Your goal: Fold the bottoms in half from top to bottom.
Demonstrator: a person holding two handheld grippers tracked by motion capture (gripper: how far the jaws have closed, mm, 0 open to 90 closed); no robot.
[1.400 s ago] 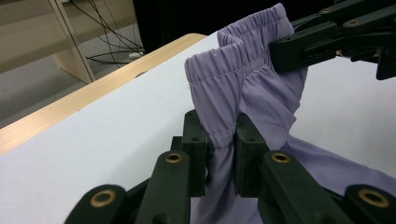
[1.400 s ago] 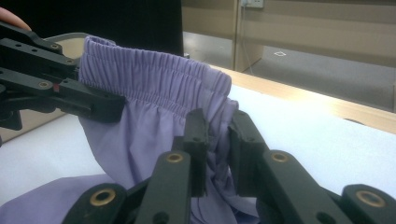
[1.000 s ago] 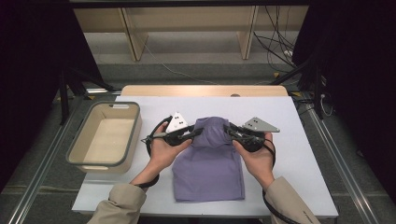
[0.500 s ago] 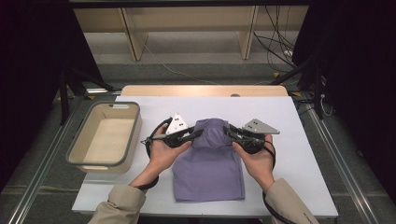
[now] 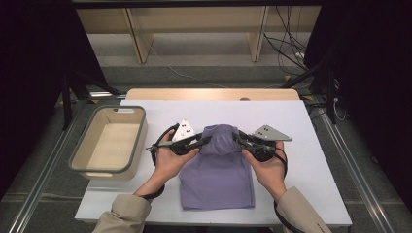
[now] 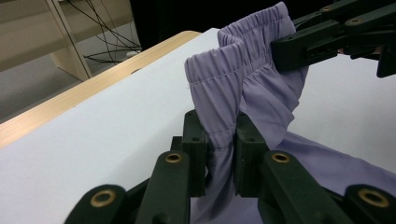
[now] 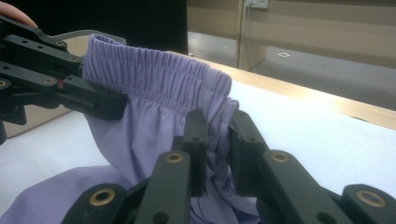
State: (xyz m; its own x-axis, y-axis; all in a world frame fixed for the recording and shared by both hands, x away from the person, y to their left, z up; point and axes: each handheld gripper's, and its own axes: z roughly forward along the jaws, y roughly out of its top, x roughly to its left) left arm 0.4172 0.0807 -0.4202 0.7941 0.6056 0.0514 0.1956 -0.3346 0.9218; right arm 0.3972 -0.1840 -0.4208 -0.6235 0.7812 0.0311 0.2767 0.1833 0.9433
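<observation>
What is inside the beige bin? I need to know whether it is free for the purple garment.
The beige bin shows a bare pale floor with nothing in it; its near wall hides a strip.

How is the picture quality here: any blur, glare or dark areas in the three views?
High view: evenly lit table, no glare, black surroundings. Left gripper view: purple garment sharp, near jaws slightly soft. Right gripper view: elastic waistband crisp, background shelving mildly blurred.

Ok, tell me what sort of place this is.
Probably a lab or studio set up for recording: a white-topped table ringed by black curtains, loose cables trailing on the floor behind, and bare wooden shelving at the back.
</observation>
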